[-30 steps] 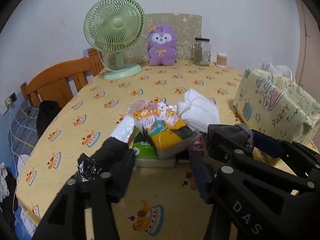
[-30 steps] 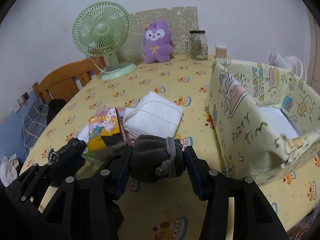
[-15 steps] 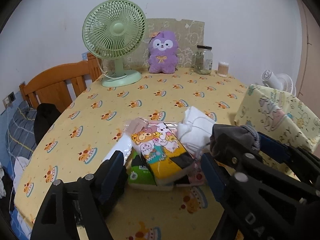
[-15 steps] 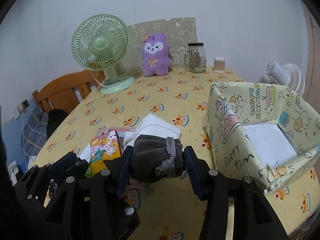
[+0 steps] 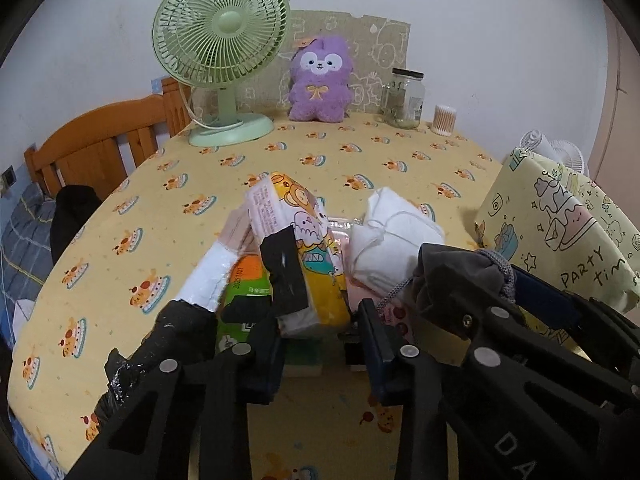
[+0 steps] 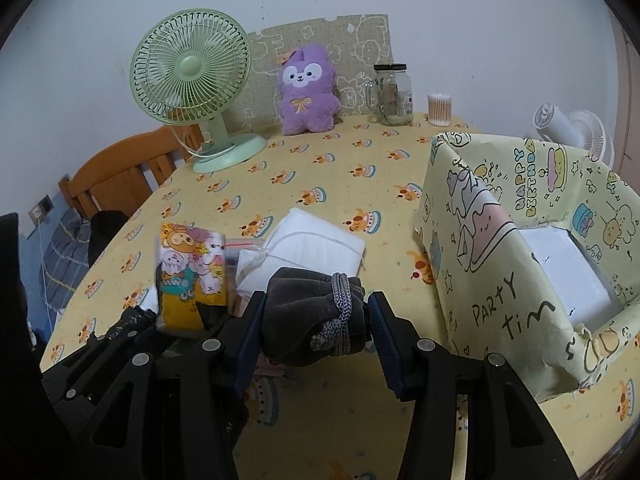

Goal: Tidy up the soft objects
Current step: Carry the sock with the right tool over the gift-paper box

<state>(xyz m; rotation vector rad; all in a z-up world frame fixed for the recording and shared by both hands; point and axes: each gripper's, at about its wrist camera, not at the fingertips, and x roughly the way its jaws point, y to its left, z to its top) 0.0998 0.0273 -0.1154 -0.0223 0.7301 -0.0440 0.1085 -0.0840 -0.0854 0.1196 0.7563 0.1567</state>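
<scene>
Closing left gripper jaws around cartoon-printed soft tissue pack | right gripper jaws clamped on grey drawstring pouch | risk: slick wrapper slips, pack drops onto bench.

Both grippers are black plastic with round silver screws — the left gripper has blue pads, and the right gripper too.
</scene>
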